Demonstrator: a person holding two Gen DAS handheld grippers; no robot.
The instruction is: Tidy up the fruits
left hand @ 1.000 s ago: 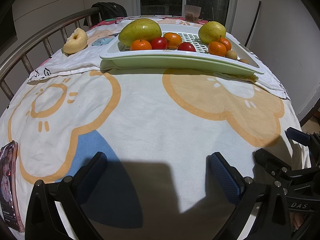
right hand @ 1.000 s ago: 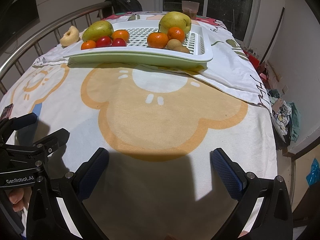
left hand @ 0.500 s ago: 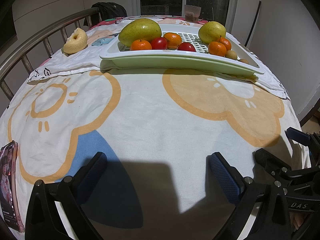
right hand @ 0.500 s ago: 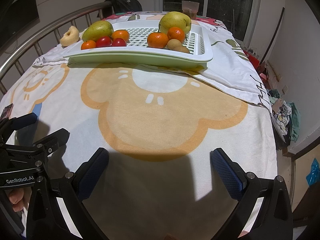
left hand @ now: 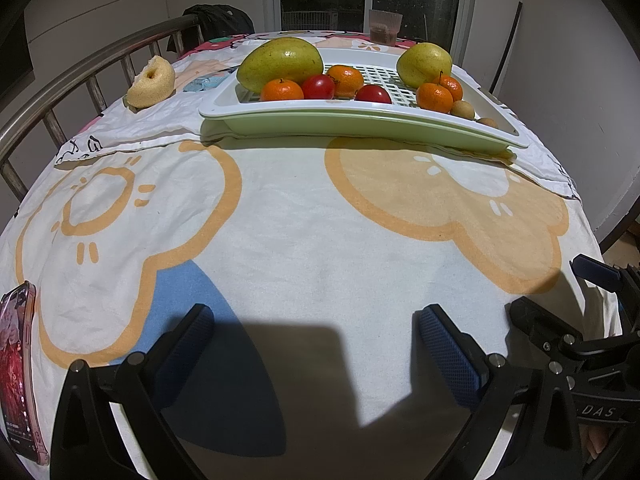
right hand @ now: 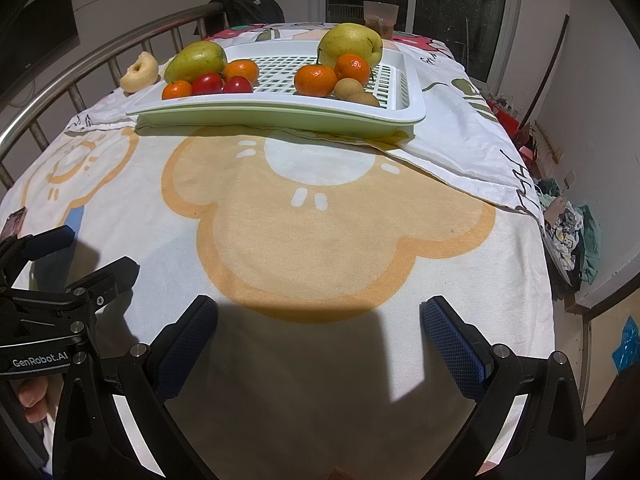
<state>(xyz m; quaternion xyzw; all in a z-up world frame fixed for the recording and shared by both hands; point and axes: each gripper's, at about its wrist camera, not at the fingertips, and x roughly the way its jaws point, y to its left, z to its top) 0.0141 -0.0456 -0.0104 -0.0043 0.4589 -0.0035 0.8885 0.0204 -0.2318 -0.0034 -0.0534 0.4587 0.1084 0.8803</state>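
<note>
A white slatted tray (left hand: 360, 114) (right hand: 404, 108) sits at the far side of the cloth-covered table. At its left lie a green mango (left hand: 280, 62) (right hand: 195, 61), tangerines (left hand: 282, 91) and red tomatoes (left hand: 318, 86) (right hand: 207, 83). At its right lie a pear (left hand: 424, 63) (right hand: 350, 43), tangerines (left hand: 434, 97) (right hand: 315, 79) and small brown fruits (left hand: 463, 109) (right hand: 349, 89). My left gripper (left hand: 314, 334) and my right gripper (right hand: 318, 326) are open and empty, low over the near table, far from the tray.
A yellow ring-shaped object (left hand: 152, 82) lies left of the tray by a metal railing (left hand: 60, 88). A phone (left hand: 18, 368) lies at the near left edge. A cup (left hand: 385, 26) stands behind the tray. The table's right edge (right hand: 548, 264) drops to a cluttered floor.
</note>
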